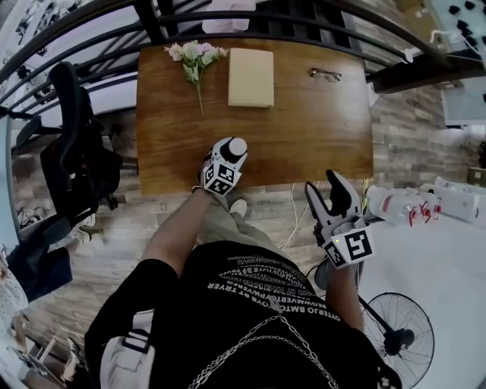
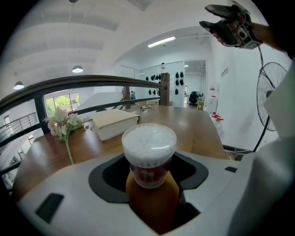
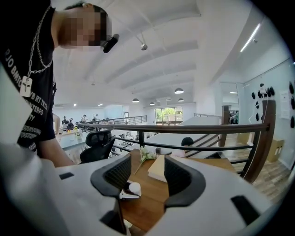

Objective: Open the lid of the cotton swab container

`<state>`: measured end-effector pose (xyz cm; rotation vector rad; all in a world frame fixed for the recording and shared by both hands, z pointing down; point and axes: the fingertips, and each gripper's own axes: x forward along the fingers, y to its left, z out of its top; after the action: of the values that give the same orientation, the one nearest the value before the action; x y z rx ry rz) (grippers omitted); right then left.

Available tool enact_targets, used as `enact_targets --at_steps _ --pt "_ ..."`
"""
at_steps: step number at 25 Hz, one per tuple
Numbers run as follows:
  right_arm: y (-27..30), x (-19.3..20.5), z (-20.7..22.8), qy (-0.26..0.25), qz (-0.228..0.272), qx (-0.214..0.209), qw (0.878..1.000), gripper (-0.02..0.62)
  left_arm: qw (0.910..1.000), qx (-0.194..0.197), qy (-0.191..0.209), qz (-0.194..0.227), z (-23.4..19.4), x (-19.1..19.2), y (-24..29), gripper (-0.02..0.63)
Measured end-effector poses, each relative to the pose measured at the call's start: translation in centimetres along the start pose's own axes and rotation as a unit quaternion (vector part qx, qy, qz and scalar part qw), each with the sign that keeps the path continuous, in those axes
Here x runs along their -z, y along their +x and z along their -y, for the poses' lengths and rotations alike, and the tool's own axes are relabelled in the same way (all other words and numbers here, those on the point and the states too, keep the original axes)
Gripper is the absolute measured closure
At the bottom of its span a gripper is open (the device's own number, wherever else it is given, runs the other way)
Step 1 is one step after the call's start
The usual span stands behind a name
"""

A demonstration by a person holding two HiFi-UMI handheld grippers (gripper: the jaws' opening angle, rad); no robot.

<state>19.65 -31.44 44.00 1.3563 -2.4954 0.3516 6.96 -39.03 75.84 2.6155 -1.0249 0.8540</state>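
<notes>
The cotton swab container (image 2: 148, 159) is a small round tub with a red label and a clear lid (image 2: 149, 142) over white swabs. My left gripper (image 2: 148, 177) is shut on its body, and the lid sits closed on top. In the head view the left gripper (image 1: 225, 164) holds the container (image 1: 235, 147) over the near edge of the wooden table (image 1: 304, 144). My right gripper (image 1: 325, 190) hangs open and empty off the table's front edge, to the right of the container. Between its spread jaws, the right gripper (image 3: 144, 177) shows the container (image 3: 134, 187) far off.
On the table's far side lie a sprig of pale flowers (image 1: 194, 57), a cream book (image 1: 251, 77) and a pair of glasses (image 1: 325, 74). A dark railing (image 1: 250, 19) runs behind the table. An office chair (image 1: 72, 152) stands left and a floor fan (image 1: 399, 338) at right.
</notes>
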Motion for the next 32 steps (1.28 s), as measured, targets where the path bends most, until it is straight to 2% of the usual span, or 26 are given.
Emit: enact_targets --at_steps 4,9,14,18,21,27,32 --pt "-0.8 -0.7 0.2 -0.005 0.014 -0.009 1.000 0.387 0.9999 0.003 -0.011 -0.008 0.3 -1.5 -1.5 0.330" --pt "-0.6 -1.3 -0.7 -0.003 0.026 -0.034 0.999 0.387 0.9999 0.012 -0.005 0.006 0.8 -5.2 -4.8 0.330" --pt "-0.8 -1.9 -1.5 -0.012 0.027 -0.065 0.997 0.387 0.9999 0.016 -0.003 0.005 2.1 -9.9 -8.4 0.330" --pt "-1.2 -2.7 -2.4 -0.019 0.033 -0.088 0.995 0.388 0.9991 0.032 -0.008 0.026 3.4 -14.6 -11.7 0.330" --pt "-1.4 -3.3 -3.2 -0.026 0.038 -0.104 0.993 0.388 0.9982 0.050 0.007 0.032 5.0 -17.6 -14.0 0.330" --pt "-1.9 -6.0 -5.0 -0.001 0.074 -0.148 0.986 0.393 0.9952 0.085 0.026 0.039 7.8 -21.8 -18.2 0.330" --pt "-2.9 -7.5 -6.2 0.002 0.064 -0.178 0.982 0.396 0.9937 0.100 0.041 0.033 10.3 -24.3 -20.9 0.330"
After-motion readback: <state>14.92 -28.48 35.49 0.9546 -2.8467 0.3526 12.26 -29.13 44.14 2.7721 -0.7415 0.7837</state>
